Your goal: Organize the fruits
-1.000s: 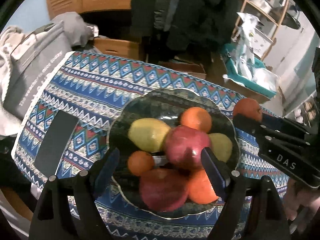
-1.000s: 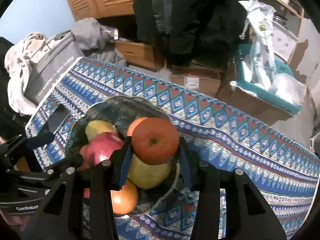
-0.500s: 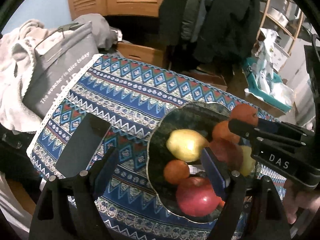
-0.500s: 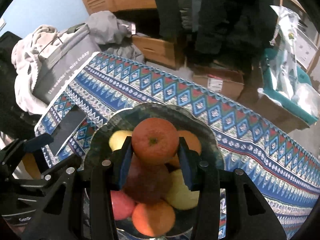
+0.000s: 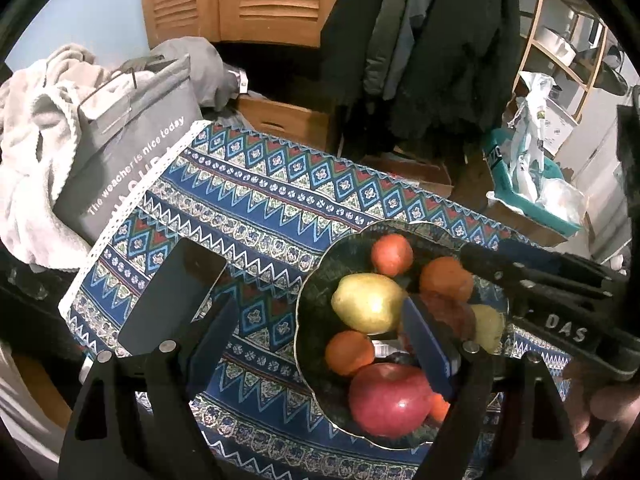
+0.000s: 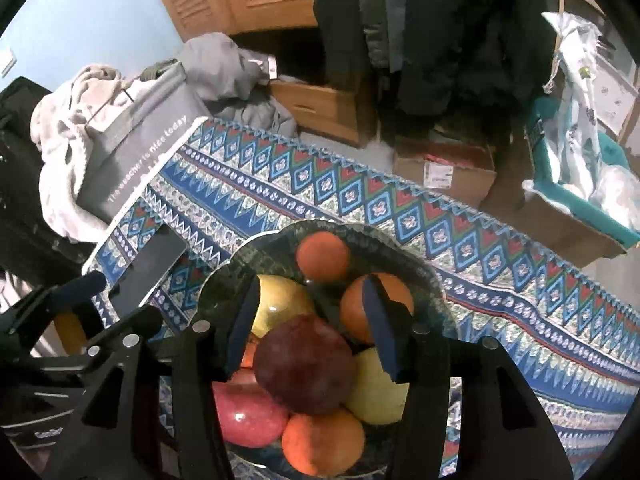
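A dark green scalloped bowl (image 5: 301,312) (image 6: 340,225) on the patterned cloth holds several fruits. Among them are a yellow pear (image 5: 368,302) (image 6: 280,304), a red apple (image 5: 388,400) and a dark red apple (image 6: 304,364). An orange (image 6: 323,256) (image 5: 392,255) lies free at the bowl's far side. My right gripper (image 6: 312,308) hangs over the bowl, its jaws opening, and no fruit is pressed between the pads. My left gripper (image 5: 318,316) stands open over the bowl's left rim and holds nothing.
A black phone (image 5: 172,296) lies on the cloth left of the bowl. A grey bag (image 5: 128,152) and heaped clothes sit off the table's left corner. Cardboard boxes (image 6: 444,168) and a teal tray (image 6: 580,200) stand beyond the far edge.
The orange has left my right gripper and now lies at the far side of the bowl, and that gripper's jaws have widened. My left gripper shifted left, so the bowl sits further right in its view.
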Demonstrator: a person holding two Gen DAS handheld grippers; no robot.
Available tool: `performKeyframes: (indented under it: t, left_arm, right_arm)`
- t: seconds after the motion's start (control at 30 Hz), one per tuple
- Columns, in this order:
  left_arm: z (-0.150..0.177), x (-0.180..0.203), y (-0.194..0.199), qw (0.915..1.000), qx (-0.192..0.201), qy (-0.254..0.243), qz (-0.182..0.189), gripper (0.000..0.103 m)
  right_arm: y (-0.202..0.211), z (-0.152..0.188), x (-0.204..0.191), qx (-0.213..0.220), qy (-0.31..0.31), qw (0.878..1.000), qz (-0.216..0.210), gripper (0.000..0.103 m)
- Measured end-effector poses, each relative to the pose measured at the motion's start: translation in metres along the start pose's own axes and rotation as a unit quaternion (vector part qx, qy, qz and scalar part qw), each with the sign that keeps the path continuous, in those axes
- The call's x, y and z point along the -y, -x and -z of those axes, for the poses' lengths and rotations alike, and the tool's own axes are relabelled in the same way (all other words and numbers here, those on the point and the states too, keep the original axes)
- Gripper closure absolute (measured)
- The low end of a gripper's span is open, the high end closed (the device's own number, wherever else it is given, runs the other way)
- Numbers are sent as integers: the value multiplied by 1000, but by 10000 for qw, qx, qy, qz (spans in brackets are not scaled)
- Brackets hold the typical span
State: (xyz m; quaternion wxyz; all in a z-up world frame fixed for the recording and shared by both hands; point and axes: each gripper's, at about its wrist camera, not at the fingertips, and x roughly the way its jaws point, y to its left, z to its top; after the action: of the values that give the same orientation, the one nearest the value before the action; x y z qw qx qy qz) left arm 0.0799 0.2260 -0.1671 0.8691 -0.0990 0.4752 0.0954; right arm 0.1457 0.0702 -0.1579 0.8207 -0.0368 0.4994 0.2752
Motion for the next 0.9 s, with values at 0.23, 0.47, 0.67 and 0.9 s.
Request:
performKeyframes:
  t: [0.23,0.47,0.67,0.9]
  left_arm:
    - [-2,6,15,9999,83,57,83,18]
    - [-6,28,47,9990,373,-163,171,18]
    - [-8,43,79,9971,629,-243,367,18]
    - [-12,64,120,9919,1011,-431,639,16]
  right_arm:
    - [33,3,11,202,-55,9997,144,49]
    - [88,11,18,674,-56,9958,614,47]
    - [139,19,23,1080,9,9883,1076,41]
    - [199,35,31,1581,-51,9776,1386,32]
